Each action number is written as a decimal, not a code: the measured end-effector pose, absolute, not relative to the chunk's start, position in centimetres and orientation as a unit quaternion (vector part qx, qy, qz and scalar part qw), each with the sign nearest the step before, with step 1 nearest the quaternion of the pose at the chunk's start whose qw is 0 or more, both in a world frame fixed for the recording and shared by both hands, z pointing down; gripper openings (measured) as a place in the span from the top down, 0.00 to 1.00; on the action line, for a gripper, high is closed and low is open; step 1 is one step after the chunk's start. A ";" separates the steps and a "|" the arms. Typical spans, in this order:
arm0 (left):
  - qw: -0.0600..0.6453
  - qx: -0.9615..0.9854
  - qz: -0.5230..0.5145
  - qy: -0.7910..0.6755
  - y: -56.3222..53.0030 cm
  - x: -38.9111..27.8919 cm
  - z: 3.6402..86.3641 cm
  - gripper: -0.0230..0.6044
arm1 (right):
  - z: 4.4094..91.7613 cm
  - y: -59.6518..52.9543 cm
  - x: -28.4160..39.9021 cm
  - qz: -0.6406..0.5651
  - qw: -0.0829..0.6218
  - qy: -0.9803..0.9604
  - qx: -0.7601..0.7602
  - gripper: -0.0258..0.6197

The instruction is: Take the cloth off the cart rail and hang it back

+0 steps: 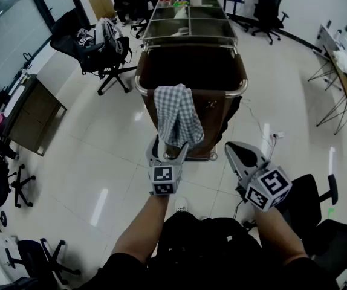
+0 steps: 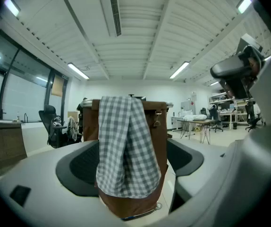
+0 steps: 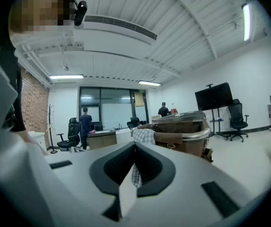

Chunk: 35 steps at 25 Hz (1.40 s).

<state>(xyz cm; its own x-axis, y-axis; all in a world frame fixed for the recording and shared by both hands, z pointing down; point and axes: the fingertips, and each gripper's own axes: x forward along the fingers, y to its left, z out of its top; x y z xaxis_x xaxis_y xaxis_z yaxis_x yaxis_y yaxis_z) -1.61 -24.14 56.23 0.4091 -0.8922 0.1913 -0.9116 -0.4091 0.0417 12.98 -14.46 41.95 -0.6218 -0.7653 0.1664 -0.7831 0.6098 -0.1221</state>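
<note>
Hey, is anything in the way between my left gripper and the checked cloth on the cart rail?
Nothing visible is. The left gripper faces the checked cloth head-on with its jaws apart, and nothing sits between them. The cloth hangs draped over the cart rail, free in front.

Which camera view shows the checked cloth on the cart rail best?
The left gripper view: the checked cloth hangs large and central there, framed by the open left gripper. The head view shows it from above, draped over the cart rail. The right gripper view shows only a small, distant part.
</note>
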 end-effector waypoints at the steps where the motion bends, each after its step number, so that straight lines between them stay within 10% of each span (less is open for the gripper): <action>1: 0.078 0.835 0.072 -0.540 -25.3 -1.9 57.1 0.27 | 42.1 -15.2 12.8 0.091 0.051 -0.895 0.434 0.94; 25: 0.068 0.848 0.100 -0.516 -40.5 2.5 61.2 0.20 | 45.8 -24.7 14.4 0.116 0.086 -0.854 0.500 0.94; 26: 0.065 0.846 0.107 -0.518 -40.5 2.3 61.2 0.30 | 45.8 -24.8 14.5 0.116 0.086 -0.854 0.500 0.94; 28: 0.064 0.849 0.117 -0.511 -40.0 2.3 61.1 0.84 | 45.8 -24.7 14.6 0.117 0.084 -0.856 0.496 0.94; 35: 0.080 0.862 0.125 -0.485 -34.7 2.4 60.6 0.91 | 45.0 -22.8 14.2 0.116 0.075 -0.872 0.469 0.94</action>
<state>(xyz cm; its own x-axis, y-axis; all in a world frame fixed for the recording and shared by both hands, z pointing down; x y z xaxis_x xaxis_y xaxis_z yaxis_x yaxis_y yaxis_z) 2.44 -34.65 60.57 0.4974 -0.8164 0.2934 -0.8563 -0.5162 0.0154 14.24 -22.79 44.96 -0.5492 -0.8006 0.2394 -0.8354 0.5334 -0.1327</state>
